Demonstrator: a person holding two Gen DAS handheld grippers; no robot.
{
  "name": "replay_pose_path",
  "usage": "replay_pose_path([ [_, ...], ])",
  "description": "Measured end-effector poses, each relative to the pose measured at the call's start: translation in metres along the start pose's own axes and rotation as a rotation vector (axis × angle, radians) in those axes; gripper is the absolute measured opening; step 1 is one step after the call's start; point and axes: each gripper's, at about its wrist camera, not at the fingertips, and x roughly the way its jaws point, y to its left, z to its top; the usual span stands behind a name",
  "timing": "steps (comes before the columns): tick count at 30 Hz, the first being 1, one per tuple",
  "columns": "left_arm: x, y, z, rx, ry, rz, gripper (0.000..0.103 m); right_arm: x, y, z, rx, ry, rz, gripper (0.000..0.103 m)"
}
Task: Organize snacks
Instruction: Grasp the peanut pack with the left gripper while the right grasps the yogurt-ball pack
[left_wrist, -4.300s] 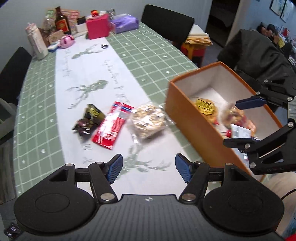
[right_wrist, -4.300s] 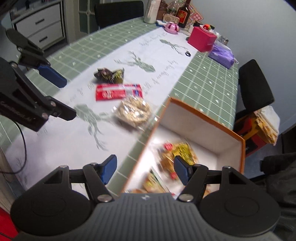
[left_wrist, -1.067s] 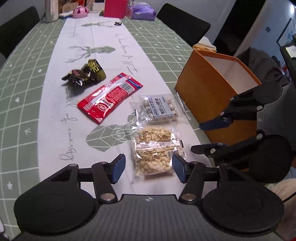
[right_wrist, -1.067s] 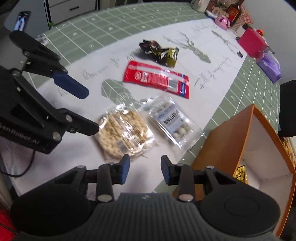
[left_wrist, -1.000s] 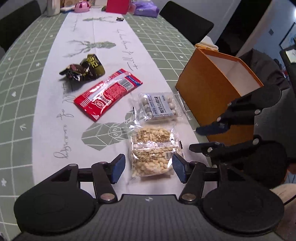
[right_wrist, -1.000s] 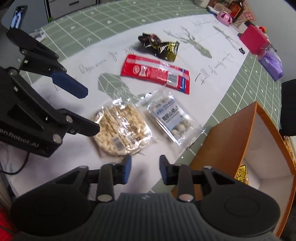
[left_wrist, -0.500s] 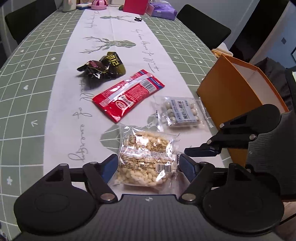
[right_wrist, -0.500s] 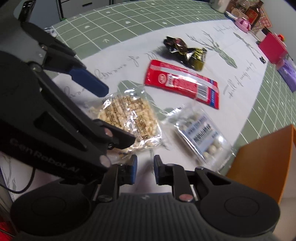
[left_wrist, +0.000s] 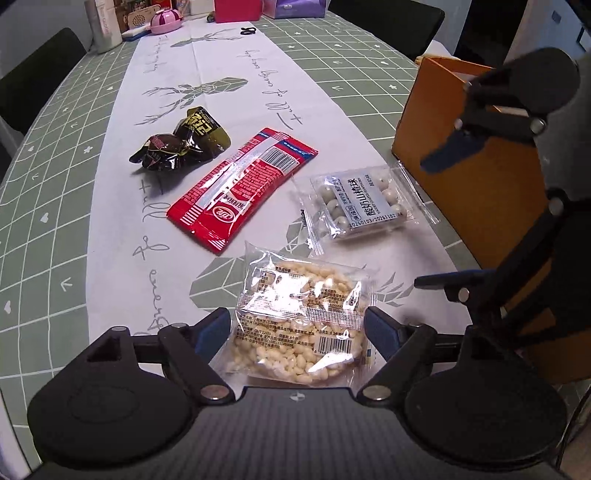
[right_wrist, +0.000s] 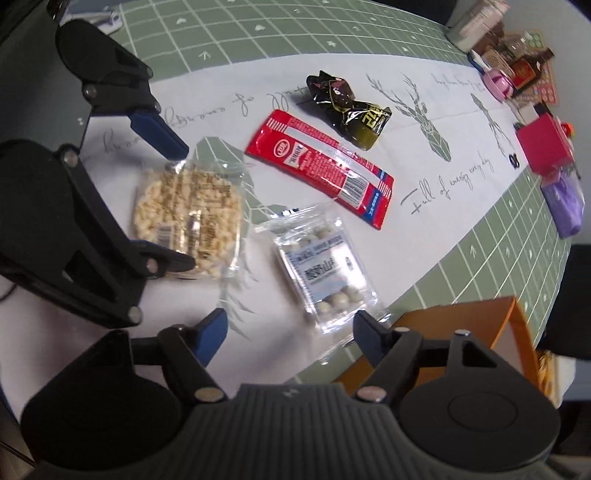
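A clear bag of puffed rice (left_wrist: 303, 325) lies on the white runner between the open jaws of my left gripper (left_wrist: 297, 328); it also shows in the right wrist view (right_wrist: 188, 218). A clear pack of white candy balls (left_wrist: 360, 206) lies beyond it, just ahead of my open right gripper (right_wrist: 290, 332), also seen from the right (right_wrist: 325, 273). A red wrapper (left_wrist: 242, 188) and a dark wrapped snack (left_wrist: 181, 151) lie farther out. The orange box (left_wrist: 476, 199) stands at the right.
The table has a green checked cloth (left_wrist: 55, 206) with a white runner. A pink box (right_wrist: 543, 147), a purple packet (right_wrist: 565, 203), bottles and small items (left_wrist: 110, 22) crowd the far end. Black chairs (left_wrist: 384, 18) stand around the table.
My left gripper has moved forward so the puffed rice bag now sits between its jaws. My right gripper has opened wide and swung toward the candy ball pack.
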Motion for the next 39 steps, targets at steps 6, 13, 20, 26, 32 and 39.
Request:
replay_pose_path([
  [6, 0.007, 0.003, -0.009, 0.041, 0.023, -0.031, 0.102, 0.013, -0.007, 0.008, -0.099, 0.005, -0.013, 0.084],
  [13, 0.01, 0.006, -0.014, 0.1, 0.064, -0.056, 0.102, 0.035, -0.008, 0.028, -0.15, 0.047, 0.033, 0.094],
  [20, 0.01, 0.009, -0.016, 0.108, 0.06, -0.014, 0.102, 0.057, -0.025, 0.045, -0.084, 0.099, 0.109, 0.098],
  [26, 0.009, 0.022, -0.015, 0.065, 0.047, 0.007, 0.101, 0.062, -0.028, 0.048, -0.012, 0.116, 0.167, 0.097],
  [32, 0.007, 0.027, -0.018, 0.044, 0.042, 0.015, 0.1, 0.055, -0.022, 0.044, 0.077, 0.108, 0.159, 0.083],
  [39, 0.002, 0.029, -0.025, 0.029, 0.049, 0.028, 0.097, 0.036, -0.003, 0.028, 0.209, 0.106, 0.135, 0.054],
])
